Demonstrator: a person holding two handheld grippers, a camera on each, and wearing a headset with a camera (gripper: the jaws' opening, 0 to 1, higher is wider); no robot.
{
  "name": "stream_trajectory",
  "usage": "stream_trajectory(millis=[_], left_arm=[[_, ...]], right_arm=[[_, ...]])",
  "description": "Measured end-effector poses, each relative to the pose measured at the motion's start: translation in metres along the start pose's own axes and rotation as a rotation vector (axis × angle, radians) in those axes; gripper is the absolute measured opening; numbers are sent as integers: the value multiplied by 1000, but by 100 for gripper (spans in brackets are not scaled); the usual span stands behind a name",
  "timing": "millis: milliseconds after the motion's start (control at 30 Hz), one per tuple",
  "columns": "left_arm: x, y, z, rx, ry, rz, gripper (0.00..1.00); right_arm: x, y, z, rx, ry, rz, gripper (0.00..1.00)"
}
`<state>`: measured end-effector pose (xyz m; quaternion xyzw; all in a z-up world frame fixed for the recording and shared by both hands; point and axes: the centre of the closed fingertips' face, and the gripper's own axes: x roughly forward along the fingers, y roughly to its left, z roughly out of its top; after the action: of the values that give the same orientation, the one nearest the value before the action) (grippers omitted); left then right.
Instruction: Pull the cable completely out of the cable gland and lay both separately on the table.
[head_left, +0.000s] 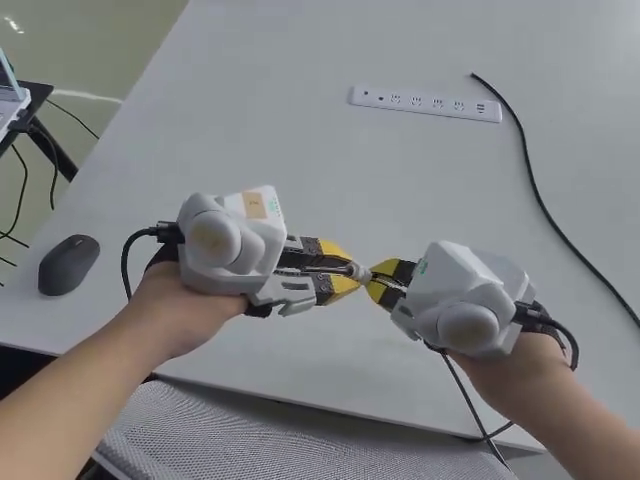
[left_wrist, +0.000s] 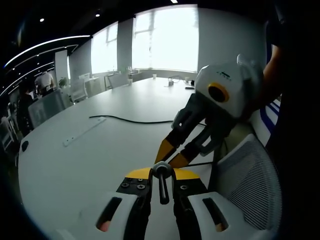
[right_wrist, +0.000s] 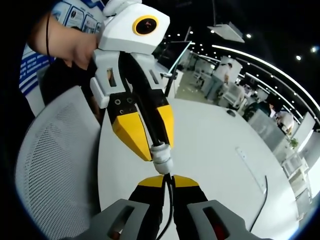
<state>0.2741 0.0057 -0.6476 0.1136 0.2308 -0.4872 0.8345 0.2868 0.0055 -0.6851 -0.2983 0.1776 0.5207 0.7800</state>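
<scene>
Left hand (head_left: 185, 300) and right hand (head_left: 520, 365) hold white-bodied, yellow-jawed grippers nose to nose above the near edge of the light grey table (head_left: 300, 130). The left gripper (head_left: 345, 272) and right gripper (head_left: 380, 278) nearly meet at the tips. The pale grey cable gland (head_left: 358, 268) sits between them, off the table. A white power strip (head_left: 425, 103), a black cord (head_left: 540, 200) and a dark grey mouse (head_left: 68, 262) lie well apart from the work.

Left gripper view: the left gripper (left_wrist: 162, 176) is pressed onto the dark stem of the cable gland (left_wrist: 161, 170). The right gripper (left_wrist: 167, 161) is just beside it, and a thin black cable (left_wrist: 200, 163) trails from it.

Right gripper view: the right gripper (right_wrist: 166, 179) pinches the cable (right_wrist: 170, 200). The cable runs up to the cable gland (right_wrist: 162, 159), which is held in the left gripper (right_wrist: 159, 150). It appears still seated, though the joint is too small to confirm.
</scene>
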Motion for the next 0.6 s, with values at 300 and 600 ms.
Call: stream_trajectory(millis=[300,600], left_arm=[[-1,-1,4,-3,-13,2,15],[0,2,2,-5,-13,12,15]], right_arm=[[-1,-5,-13,49,30,-5,0],[-3,-5,-35,136,77,-1,0]])
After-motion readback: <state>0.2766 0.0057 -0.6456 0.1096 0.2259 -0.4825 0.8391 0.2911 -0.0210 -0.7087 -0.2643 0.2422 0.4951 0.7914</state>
